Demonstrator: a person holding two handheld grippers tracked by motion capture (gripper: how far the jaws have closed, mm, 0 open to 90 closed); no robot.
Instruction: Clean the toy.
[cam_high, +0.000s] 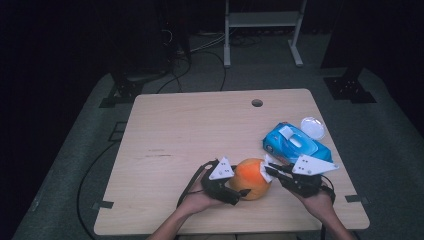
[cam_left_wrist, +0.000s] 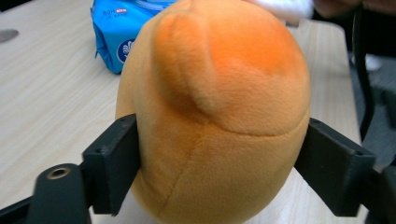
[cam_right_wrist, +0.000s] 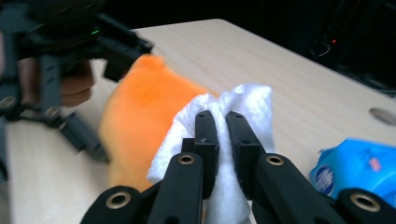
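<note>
The orange plush toy sits on the near half of the wooden table, between my two grippers. In the left gripper view its rounded body stands between both black jaws, and each pad presses into its sides at the lower half; the fabric bulges over the left pad. My left gripper therefore clamps the toy from the left.

My right gripper comes in from the right, its jaws pressed nearly together on a folded white wipe. In the right gripper view the wipe wraps over both fingertips and lies against the toy's side. In the high view the wipe touches the toy's right flank.

Just beyond the right gripper lies a blue pack of wipes, with a clear round lid beside its far end. A round hole marks the table's far edge.
</note>
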